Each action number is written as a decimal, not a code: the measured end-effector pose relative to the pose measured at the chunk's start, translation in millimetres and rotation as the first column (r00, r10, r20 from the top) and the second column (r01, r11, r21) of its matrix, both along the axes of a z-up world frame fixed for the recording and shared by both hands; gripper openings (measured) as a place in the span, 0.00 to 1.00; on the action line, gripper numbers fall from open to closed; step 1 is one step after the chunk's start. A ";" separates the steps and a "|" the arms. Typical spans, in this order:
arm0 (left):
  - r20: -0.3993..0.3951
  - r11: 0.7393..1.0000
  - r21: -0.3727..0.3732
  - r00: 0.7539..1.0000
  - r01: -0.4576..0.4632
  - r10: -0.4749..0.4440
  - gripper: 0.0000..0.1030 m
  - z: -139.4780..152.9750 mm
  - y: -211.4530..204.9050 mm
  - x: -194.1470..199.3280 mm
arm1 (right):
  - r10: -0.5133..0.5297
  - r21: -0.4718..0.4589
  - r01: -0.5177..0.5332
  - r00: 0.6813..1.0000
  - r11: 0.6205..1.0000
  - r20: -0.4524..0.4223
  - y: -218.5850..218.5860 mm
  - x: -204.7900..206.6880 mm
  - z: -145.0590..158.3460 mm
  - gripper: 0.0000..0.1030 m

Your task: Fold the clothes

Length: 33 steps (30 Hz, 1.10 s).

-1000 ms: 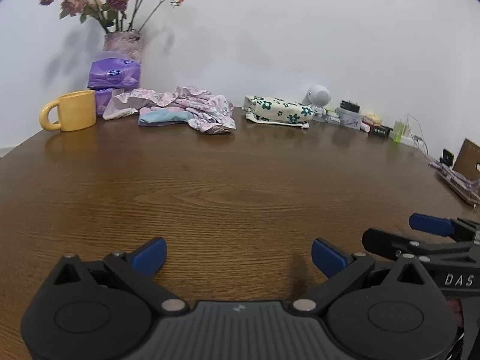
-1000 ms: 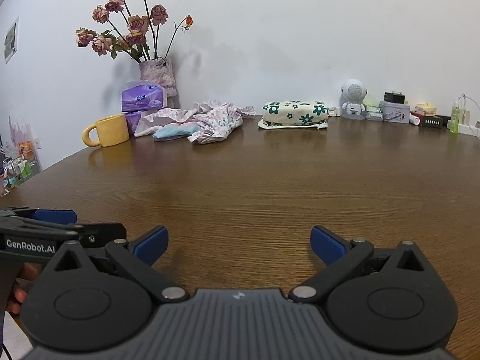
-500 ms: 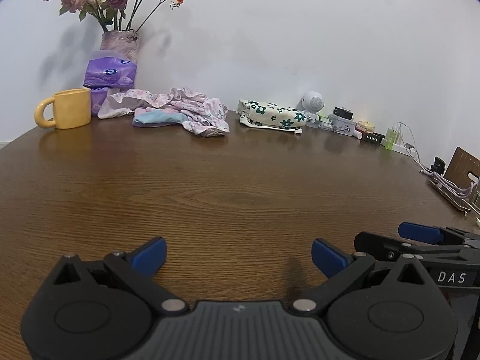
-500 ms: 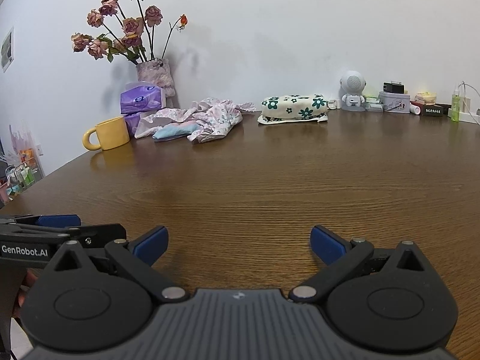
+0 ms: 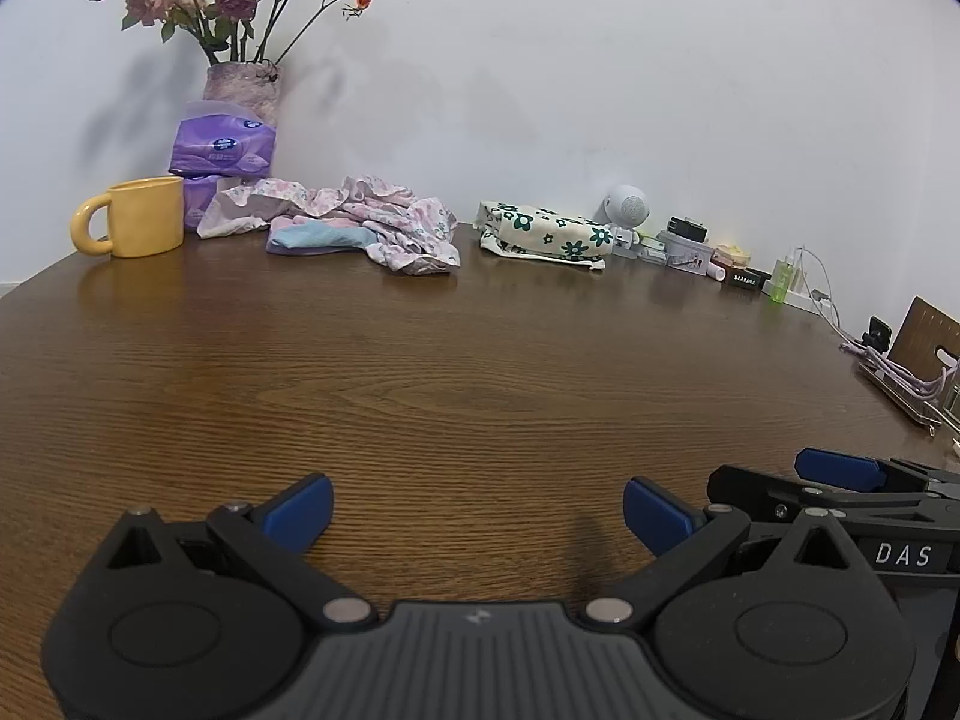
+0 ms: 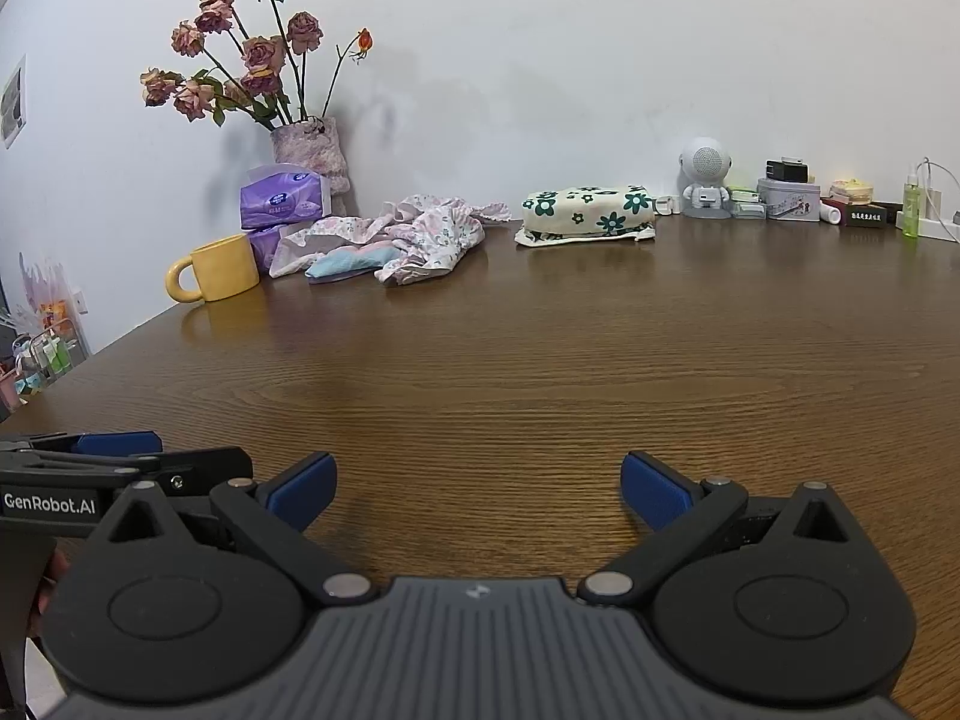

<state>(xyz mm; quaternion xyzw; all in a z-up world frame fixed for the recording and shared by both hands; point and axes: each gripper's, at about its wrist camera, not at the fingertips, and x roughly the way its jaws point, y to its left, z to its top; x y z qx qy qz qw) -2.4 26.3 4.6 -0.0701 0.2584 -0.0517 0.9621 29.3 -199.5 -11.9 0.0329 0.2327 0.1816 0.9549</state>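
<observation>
A crumpled pile of pink floral clothes (image 5: 372,225) (image 6: 420,234) with a light blue piece (image 5: 318,237) (image 6: 345,261) lies at the far side of the wooden table (image 5: 456,372) (image 6: 540,360), by the wall. A folded cream cloth with green flowers (image 5: 543,234) (image 6: 585,213) rests to its right. My left gripper (image 5: 477,510) hovers open over the near table, far from the clothes, nothing between its blue pads. My right gripper (image 6: 477,489) is open too, empty, beside the left one; each shows at the edge of the other's view.
A yellow mug (image 5: 135,225) (image 6: 216,270), purple tissue packs (image 5: 222,150) (image 6: 282,198) and a vase of dried roses (image 6: 309,150) stand at the back left. A small white robot figure (image 6: 705,177), boxes, a green bottle (image 6: 912,210) and cables (image 5: 900,366) line the back right.
Both grippers have shifted slightly; the far objects sit a little lower and closer in the left view. Jaws stay open and the clothes have not moved.
</observation>
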 end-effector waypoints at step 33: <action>0.001 1.000 0.001 1.000 -0.002 0.002 1.00 0.4 -0.2 0.0 | -0.010 0.007 0.010 1.000 1.000 -0.003 0.1 -0.8 -0.3 1.00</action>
